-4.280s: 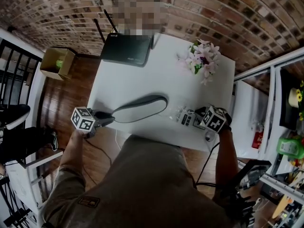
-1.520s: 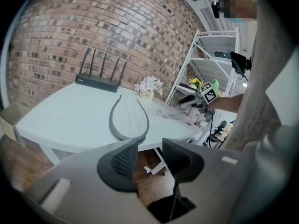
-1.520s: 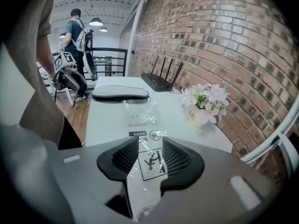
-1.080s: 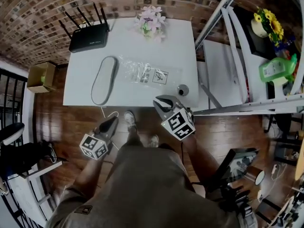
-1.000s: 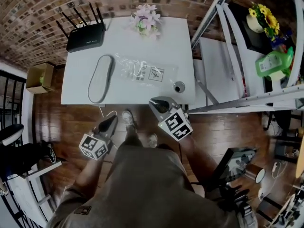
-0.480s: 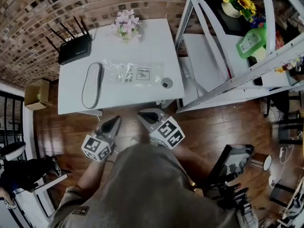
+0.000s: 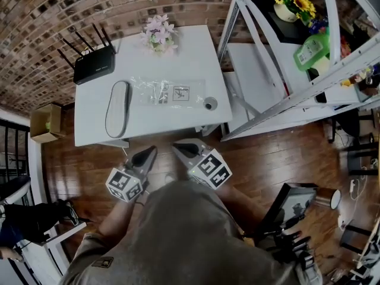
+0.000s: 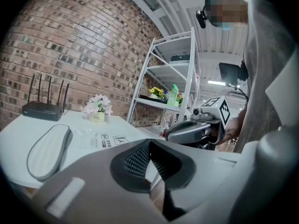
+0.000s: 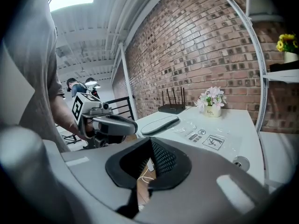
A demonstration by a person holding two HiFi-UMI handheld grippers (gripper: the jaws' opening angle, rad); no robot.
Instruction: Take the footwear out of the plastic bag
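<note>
Both are well back from the counter point(image 7: 196, 52) right now: left tongs point(image 7: 149, 152) pressed together on nothing, right tongs point(image 7: 180, 148) pressed together too, nothing between them, both hanging over the wood floor point(image 7: 267, 159) in front of the person. The grey slipper point(image 7: 119, 107) lies flat on the counter's left side, out of the clear plastic bag point(image 7: 172, 92), which lies empty-looking just beside it, so the job looks done to me. What could go wrong? That bag is flimsy; a careless sweep going back in could drag it, or knock the small round thing point(image 7: 210, 104) off the near right edge. The metal rack point(image 7: 279, 70) stands close on the right, easy to clip with an elbow. Plain white top, flowers point(image 7: 157, 33) and router point(image 7: 94, 64) at the back, brick wall point(image 7: 59, 10) behind, cardboard box point(image 7: 44, 122) on the floor.
</note>
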